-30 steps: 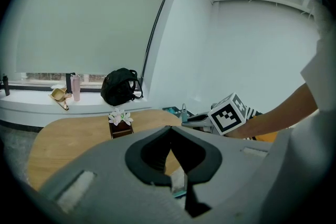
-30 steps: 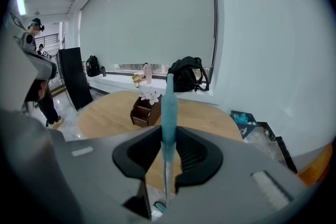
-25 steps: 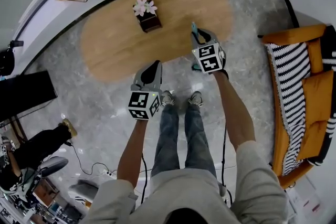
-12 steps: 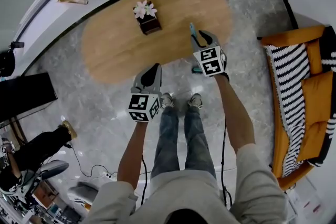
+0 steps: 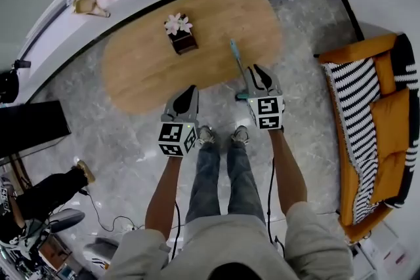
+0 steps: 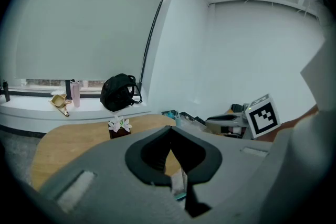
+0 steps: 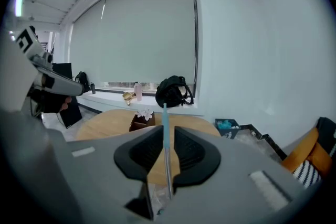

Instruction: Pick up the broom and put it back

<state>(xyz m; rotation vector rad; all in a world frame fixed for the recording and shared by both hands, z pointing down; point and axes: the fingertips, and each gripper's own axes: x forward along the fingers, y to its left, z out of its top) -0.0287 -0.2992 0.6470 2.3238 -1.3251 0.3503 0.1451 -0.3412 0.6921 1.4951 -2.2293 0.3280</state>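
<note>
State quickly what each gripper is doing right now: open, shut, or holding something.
Left gripper: shut, nothing between its jaws.
Right gripper: shut on the broom, gripping its handle.

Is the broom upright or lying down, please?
Roughly upright: the thin teal-and-silver broom handle rises vertically, clamped in the right hand-held gripper.

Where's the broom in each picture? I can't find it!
Head view: the broom slants across the table's near edge, held by the right gripper.
Right gripper view: its handle stands between the fingers, dead centre.
Left gripper view: not clear; a teal bit low between the fingers might be it.
Shared landmark: the flowers on the table.
</note>
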